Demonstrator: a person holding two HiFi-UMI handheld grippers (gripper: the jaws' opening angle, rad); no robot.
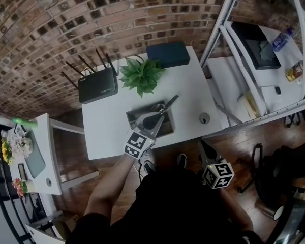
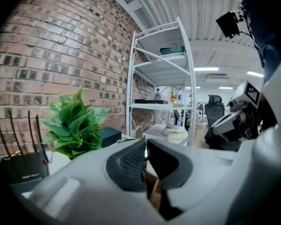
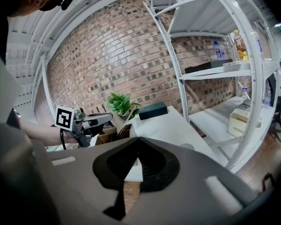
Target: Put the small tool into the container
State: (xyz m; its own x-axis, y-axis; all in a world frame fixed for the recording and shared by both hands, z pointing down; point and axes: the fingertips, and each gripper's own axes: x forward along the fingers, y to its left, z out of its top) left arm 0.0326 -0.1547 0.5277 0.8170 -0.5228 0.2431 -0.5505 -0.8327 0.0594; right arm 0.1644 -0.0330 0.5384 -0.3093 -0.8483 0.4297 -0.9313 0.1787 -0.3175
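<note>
An open grey-brown container [image 1: 165, 129] stands near the front edge of the white table [image 1: 107, 131]. My left gripper [image 1: 156, 119] reaches over it from the front. Its jaws are shut on the small tool [image 1: 169, 104], a slim dark thing that slants up and away past the container's far rim. In the right gripper view the left gripper [image 3: 107, 120] holds the tool [image 3: 125, 115] above the container [image 3: 107, 137]. In the left gripper view the pads [image 2: 131, 165] meet, with cardboard showing below. My right gripper [image 1: 203, 146] hangs off the table's front right, shut and empty.
A black router [image 1: 98, 84], a green plant [image 1: 141, 75] and a dark blue box [image 1: 168, 54] stand along the table's back. A small round thing [image 1: 205, 118] lies near the right edge. A white shelf rack [image 1: 254, 60] rises at the right, a side table [image 1: 38, 156] at the left.
</note>
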